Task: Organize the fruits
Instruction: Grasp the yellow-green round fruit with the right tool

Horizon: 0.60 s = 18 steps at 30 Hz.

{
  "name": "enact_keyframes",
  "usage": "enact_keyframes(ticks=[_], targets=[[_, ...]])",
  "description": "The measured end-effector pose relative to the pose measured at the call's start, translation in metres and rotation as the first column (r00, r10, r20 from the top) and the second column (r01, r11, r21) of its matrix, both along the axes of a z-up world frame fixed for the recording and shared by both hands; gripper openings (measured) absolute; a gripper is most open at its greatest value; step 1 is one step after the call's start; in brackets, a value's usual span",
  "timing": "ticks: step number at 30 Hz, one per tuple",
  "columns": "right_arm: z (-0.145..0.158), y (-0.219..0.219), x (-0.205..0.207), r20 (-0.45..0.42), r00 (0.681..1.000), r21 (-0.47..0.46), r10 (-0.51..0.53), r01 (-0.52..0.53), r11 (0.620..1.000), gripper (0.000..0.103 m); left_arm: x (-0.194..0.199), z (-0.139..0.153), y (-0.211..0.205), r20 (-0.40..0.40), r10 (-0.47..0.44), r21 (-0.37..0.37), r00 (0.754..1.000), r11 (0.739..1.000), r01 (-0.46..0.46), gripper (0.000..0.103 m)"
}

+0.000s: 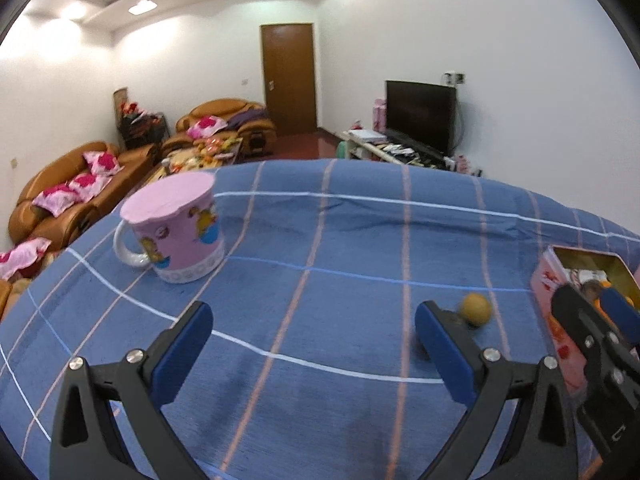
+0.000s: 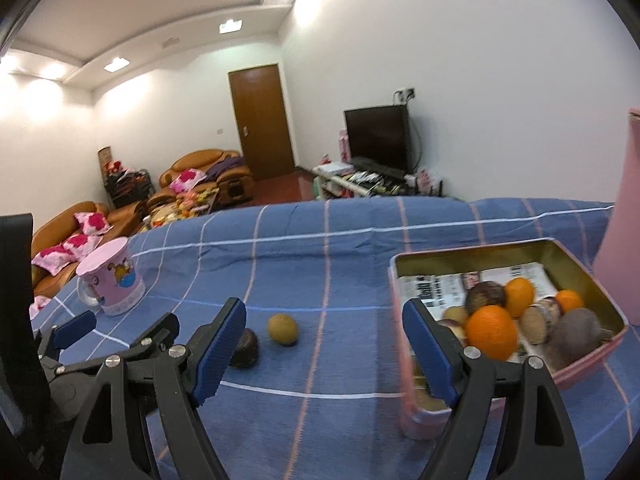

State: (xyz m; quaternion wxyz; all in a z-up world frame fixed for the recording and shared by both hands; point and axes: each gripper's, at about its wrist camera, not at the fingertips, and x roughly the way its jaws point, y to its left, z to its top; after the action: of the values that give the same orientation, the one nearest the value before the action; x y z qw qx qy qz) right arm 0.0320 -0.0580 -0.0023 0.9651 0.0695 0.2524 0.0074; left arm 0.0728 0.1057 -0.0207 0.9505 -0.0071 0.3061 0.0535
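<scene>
A pink tin box [image 2: 592, 354] lined with newspaper holds several fruits, among them oranges [image 2: 491, 331] and dark brown ones. It shows at the right edge of the left wrist view [image 1: 548, 280]. On the blue checked cloth lie a yellow-brown round fruit [image 2: 283, 329] [image 1: 475, 309] and a dark brown fruit [image 2: 245, 348], side by side. My right gripper [image 2: 324, 344] is open and empty, above the cloth between the loose fruits and the box. My left gripper [image 1: 314, 350] is open and empty, just left of the yellow fruit.
A pink lidded mug [image 1: 178, 228] [image 2: 112, 282] with a white handle stands at the table's left. A tall pink container [image 2: 624, 216] stands right of the box. The blue cloth [image 1: 320, 240] covers the table. Sofas, a door and a TV lie beyond.
</scene>
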Motion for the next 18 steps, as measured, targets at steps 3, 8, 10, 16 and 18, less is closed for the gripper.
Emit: enact_keyframes(ticks=[3,8,10,16,18], targets=[[-0.004,-0.002,0.008,-0.032,0.999,0.037,0.013,-0.012,0.999,0.082,0.009,-0.004,0.017,-0.027,0.066,0.003,0.997,0.998,-0.066,0.103],[-0.013,0.004,0.027,-0.098,0.993,0.072,0.067,-0.06,0.996,0.08,0.016,-0.008,0.039,-0.056,0.151,0.004,0.987,0.989,-0.151,0.103],[-0.015,0.01,0.033,-0.121,0.989,0.063,0.089,-0.082,0.995,0.07,0.017,-0.009,0.043,-0.063,0.165,-0.002,0.984,0.986,-0.165,0.103],[-0.023,0.011,0.049,-0.181,0.979,0.08,0.097,-0.083,0.993,0.052,0.019,-0.009,0.036,-0.063,0.148,0.027,0.987,0.989,-0.147,0.103],[-0.026,0.012,0.055,-0.203,0.974,0.08,0.101,-0.086,0.993,0.052,0.018,-0.009,0.033,-0.058,0.138,0.039,0.989,0.99,-0.136,0.103]])
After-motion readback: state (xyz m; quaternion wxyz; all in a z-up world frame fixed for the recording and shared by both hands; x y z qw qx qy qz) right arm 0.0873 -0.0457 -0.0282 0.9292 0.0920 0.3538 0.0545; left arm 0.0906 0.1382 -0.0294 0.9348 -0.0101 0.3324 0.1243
